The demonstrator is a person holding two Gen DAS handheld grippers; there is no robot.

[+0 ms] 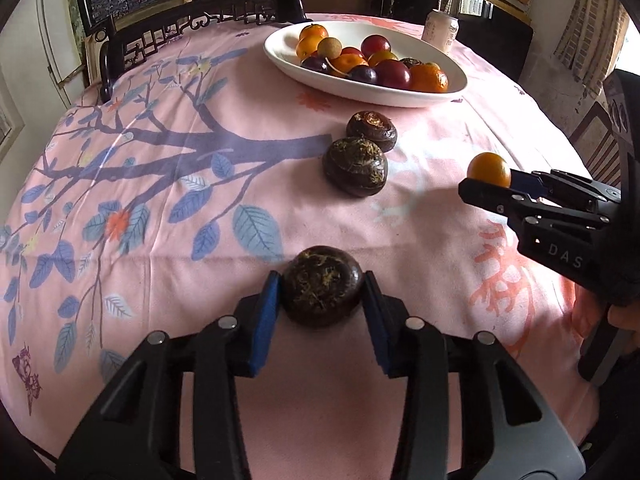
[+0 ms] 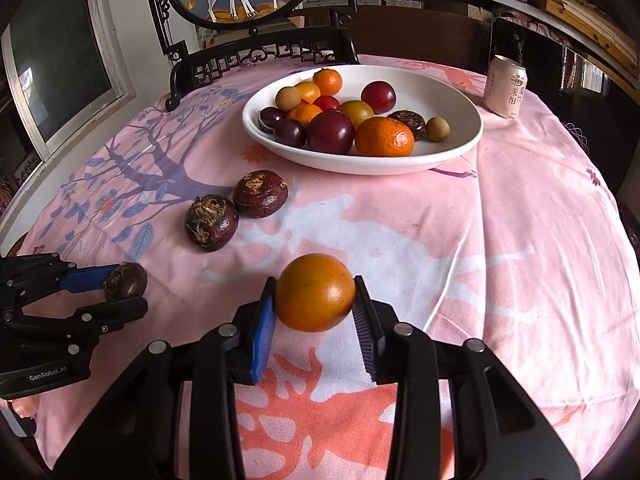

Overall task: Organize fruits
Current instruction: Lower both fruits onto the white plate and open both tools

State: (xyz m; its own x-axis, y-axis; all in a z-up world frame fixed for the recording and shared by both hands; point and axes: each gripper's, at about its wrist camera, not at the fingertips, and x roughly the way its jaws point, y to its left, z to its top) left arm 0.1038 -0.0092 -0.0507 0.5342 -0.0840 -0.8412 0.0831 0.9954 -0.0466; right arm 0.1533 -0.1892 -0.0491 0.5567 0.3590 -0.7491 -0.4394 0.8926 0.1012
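Left gripper [image 1: 322,286] has its blue pads clamped on a dark brown water chestnut [image 1: 323,285], one pad on each side, low over the pink floral tablecloth [image 1: 160,208]; contact between chestnut and cloth can't be told. Right gripper [image 2: 315,294] pinches a small orange fruit [image 2: 315,292] between its pads, fruit clear of the cloth. From the left wrist view the right gripper [image 1: 490,178] sits off to the right with the orange fruit [image 1: 489,169] at its tip. From the right wrist view the left gripper [image 2: 120,284] is at the left edge with the chestnut [image 2: 126,280] in its jaws.

Two more water chestnuts [image 1: 355,166] lie on the cloth just beside each other, nearly touching, between the grippers and the bowl. White oval bowl [image 2: 452,92] further back holds mixed fruit: mandarins [image 2: 384,137], dark red plums [image 2: 331,132], a tan longan [image 2: 438,129], another chestnut. Pale drink can [image 2: 505,87] stands upright right of the bowl, apart from it. Carved dark screen stand [image 2: 256,56] at the far table edge
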